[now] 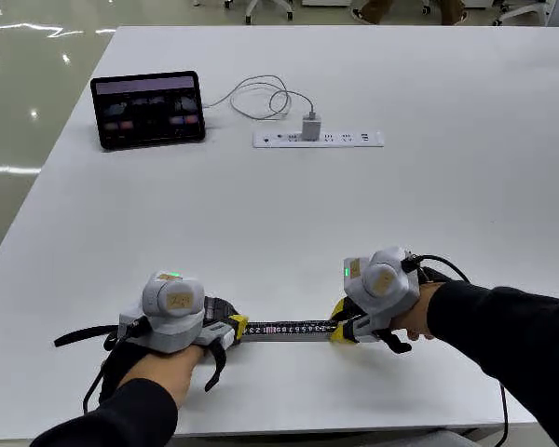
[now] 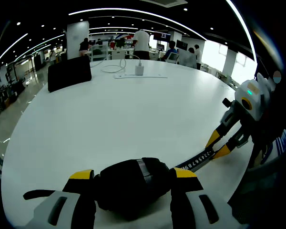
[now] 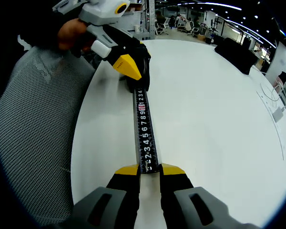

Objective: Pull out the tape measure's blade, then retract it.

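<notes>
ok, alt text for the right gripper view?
The right hand-held gripper pinches the end of the blade, which runs straight across the white table to the black case clamped by the left hand-held gripper. Numbers show along the blade.

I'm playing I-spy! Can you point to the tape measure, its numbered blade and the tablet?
tape measure (image 2: 133,183): left gripper view, middle of its black case.
blade (image 3: 144,129): right gripper view, middle of the numbered strip.
tablet (image 1: 149,110): head view, centre of its screen.
</notes>
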The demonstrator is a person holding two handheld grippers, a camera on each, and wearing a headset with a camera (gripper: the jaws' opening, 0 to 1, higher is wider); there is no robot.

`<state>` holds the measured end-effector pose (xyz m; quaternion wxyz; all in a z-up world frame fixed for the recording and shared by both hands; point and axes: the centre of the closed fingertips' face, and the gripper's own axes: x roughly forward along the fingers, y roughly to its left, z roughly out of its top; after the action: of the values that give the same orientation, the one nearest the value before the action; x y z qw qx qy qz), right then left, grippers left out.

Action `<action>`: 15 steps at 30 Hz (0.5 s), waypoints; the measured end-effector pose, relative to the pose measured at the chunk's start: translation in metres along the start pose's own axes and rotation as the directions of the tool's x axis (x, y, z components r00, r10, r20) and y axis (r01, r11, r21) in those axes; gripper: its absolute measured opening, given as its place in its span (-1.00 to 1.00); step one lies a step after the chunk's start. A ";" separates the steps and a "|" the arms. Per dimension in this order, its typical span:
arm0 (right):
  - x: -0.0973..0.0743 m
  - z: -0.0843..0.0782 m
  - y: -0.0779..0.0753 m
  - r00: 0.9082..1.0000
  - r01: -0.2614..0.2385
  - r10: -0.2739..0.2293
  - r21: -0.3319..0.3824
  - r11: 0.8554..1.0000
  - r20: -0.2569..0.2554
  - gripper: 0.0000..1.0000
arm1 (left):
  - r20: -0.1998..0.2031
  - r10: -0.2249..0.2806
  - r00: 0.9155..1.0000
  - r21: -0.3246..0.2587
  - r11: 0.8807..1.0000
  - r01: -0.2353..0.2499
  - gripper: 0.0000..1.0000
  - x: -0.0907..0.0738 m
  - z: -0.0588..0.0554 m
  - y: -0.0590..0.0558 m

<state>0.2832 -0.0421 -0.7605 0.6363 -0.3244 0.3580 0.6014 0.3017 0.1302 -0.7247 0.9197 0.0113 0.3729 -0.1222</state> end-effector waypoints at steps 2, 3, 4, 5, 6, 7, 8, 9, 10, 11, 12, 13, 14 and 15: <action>0.001 0.001 0.000 1.000 -0.001 0.001 -0.001 1.000 -0.001 -0.78 | 0.000 0.000 1.000 0.000 1.000 0.000 0.19 0.000 0.000 0.000; 0.001 0.001 0.000 1.000 -0.002 0.002 -0.002 1.000 -0.001 -0.78 | 0.000 0.000 1.000 0.000 1.000 0.000 0.19 0.000 0.000 0.000; 0.001 0.001 0.000 1.000 -0.002 0.002 -0.004 1.000 -0.001 -0.78 | 0.000 0.000 1.000 0.000 1.000 0.000 0.19 0.000 0.000 0.000; 0.001 0.001 0.000 1.000 -0.002 0.002 -0.004 1.000 -0.002 -0.78 | 0.000 0.000 1.000 0.000 1.000 0.000 0.19 0.000 0.000 0.000; 0.001 0.001 0.000 1.000 -0.002 0.002 -0.004 1.000 -0.002 -0.78 | 0.000 -0.001 1.000 -0.001 1.000 0.001 0.19 0.000 0.000 0.000; 0.001 0.002 0.000 1.000 -0.002 0.002 -0.004 1.000 -0.001 -0.78 | 0.000 0.000 1.000 -0.001 1.000 0.000 0.19 0.000 0.000 0.000; 0.002 0.002 0.000 1.000 -0.002 0.002 -0.003 1.000 -0.001 -0.78 | 0.000 0.000 1.000 -0.001 1.000 0.000 0.19 0.000 0.000 0.000; 0.002 0.002 0.000 1.000 -0.002 0.002 -0.003 1.000 -0.001 -0.78 | 0.000 -0.001 1.000 -0.001 1.000 0.001 0.19 0.000 0.000 0.000; 0.002 0.002 0.000 1.000 -0.002 0.002 -0.002 1.000 -0.001 -0.78 | 0.000 0.000 1.000 -0.001 1.000 0.000 0.19 0.000 0.000 0.000; 0.002 0.002 0.000 1.000 -0.002 0.002 -0.002 1.000 -0.001 -0.78 | 0.000 0.000 1.000 -0.001 1.000 0.000 0.19 0.000 0.000 0.000; 0.002 0.002 0.000 1.000 -0.002 0.002 -0.002 1.000 -0.001 -0.78 | 0.000 0.000 1.000 -0.001 1.000 0.000 0.19 0.000 0.000 0.000; 0.002 0.002 0.000 1.000 -0.002 0.002 -0.003 1.000 -0.001 -0.78 | 0.000 0.000 1.000 -0.001 1.000 0.000 0.19 0.000 0.000 0.000; 0.003 0.003 0.000 1.000 -0.001 0.001 -0.001 1.000 -0.002 -0.78 | -0.001 0.000 1.000 -0.001 1.000 0.000 0.19 0.000 0.000 0.000; 0.003 0.003 0.000 1.000 0.001 -0.001 0.001 1.000 -0.002 -0.78 | 0.000 0.000 1.000 -0.001 1.000 0.000 0.19 0.000 0.000 0.000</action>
<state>0.2839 -0.0379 -0.7611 0.6363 -0.3248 0.3588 0.6007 0.3015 0.1303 -0.7246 0.9196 0.0107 0.3732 -0.1221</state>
